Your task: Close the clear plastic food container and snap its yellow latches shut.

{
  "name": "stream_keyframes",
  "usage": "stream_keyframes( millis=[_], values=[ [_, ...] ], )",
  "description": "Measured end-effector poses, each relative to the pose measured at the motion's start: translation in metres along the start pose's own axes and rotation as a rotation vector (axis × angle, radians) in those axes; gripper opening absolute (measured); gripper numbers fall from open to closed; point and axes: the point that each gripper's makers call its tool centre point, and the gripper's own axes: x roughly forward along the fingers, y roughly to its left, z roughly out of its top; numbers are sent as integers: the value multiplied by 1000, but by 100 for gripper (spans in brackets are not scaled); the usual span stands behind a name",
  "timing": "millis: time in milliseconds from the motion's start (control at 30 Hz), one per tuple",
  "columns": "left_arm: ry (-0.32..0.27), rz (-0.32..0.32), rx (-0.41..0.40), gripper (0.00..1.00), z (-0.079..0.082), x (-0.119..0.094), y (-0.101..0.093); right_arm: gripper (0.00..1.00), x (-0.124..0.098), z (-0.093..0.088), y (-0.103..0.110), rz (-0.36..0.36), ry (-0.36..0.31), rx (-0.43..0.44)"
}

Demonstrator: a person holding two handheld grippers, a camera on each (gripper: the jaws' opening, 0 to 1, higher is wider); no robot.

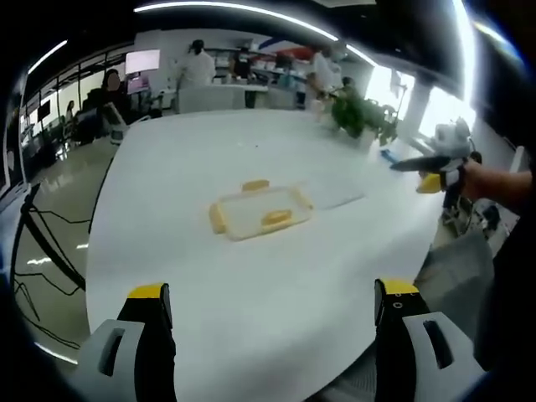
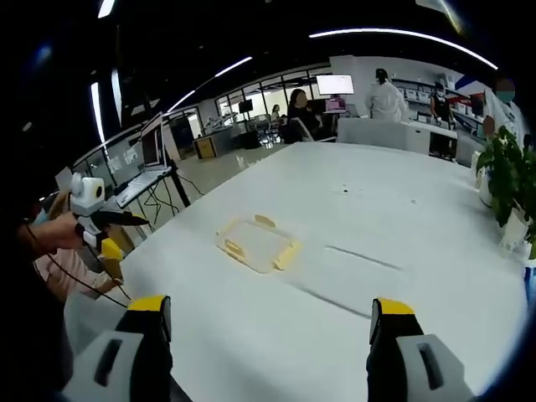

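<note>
In the left gripper view, the left tool (image 1: pixel 272 314) hangs above the near edge of the white bench (image 1: pixel 193 167), its yellow-tipped jaws spread wide apart with nothing between them. The clear plastic food container (image 1: pixel 260 211) lies well ahead of the jaws, roughly on their centre line, flat on the bench with yellow latches (image 1: pixel 275 218) showing along its sides. Whether its lid is fully seated cannot be told from here. Off to the right of this tool, a hand holds the right tool (image 1: pixel 431 167) up beyond the bench edge, well apart from the container; from here, how its jaws stand cannot be read. A potted plant (image 1: pixel 356 113) stands far ahead, past the container.

In the right gripper view, the right tool (image 2: pixel 268 318) also has its jaws wide apart and empty. The container (image 2: pixel 255 243) sits ahead and slightly left of them, out of reach. The left tool (image 2: pixel 105 222) shows at far left, held in a hand. Both tools likely stand back and open so they can come in from opposite sides to press the latches; no latch is being touched yet.
</note>
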Motion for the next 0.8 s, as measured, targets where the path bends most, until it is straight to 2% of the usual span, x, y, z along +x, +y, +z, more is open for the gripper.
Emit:
stream_keyframes(
  millis=[333, 400, 500, 800],
  values=[
    [20, 5, 18, 99, 9, 15, 8, 100, 17, 15, -10, 13, 2, -32],
    [38, -36, 47, 99, 9, 18, 1, 100, 19, 18, -13, 14, -1, -30],
    [50, -37, 94, 99, 12, 22, 0, 100, 23, 20, -20, 2, 7, -20],
    [71, -36, 95, 99, 19, 30, 11, 100, 33, 22, -31, 26, 38, -50]
  ],
)
